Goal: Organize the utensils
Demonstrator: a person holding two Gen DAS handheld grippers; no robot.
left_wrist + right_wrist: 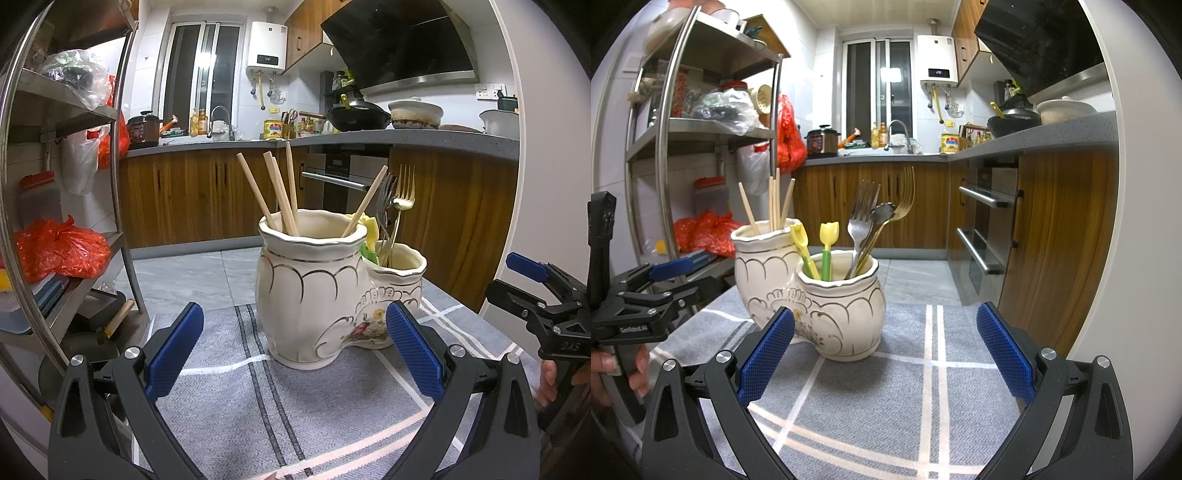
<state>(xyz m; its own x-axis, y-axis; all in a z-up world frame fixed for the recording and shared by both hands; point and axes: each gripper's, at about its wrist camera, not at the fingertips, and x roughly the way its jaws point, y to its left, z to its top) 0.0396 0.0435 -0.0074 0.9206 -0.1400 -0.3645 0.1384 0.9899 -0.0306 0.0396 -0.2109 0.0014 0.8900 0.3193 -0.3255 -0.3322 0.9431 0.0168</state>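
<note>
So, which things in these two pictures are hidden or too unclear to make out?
- Lower ends of the chopsticks and forks: both views, hidden inside the ceramic holder.
- Yellow-green utensils: left wrist view, mostly hidden behind the holder's taller pot.
- Right gripper: left wrist view, cut off by the right edge.
- Left gripper: right wrist view, cut off by the left edge.
- Bags on the shelf: contents too blurred.

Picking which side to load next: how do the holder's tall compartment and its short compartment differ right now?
The tall compartment rises higher and is wider; the short compartment sits lower, joined at its side. The tall one holds only wooden chopsticks; the short one holds metal forks and yellow-topped plastic picks. Both are cream ceramic with gold scalloped trim, upright on the grey cloth.
</note>
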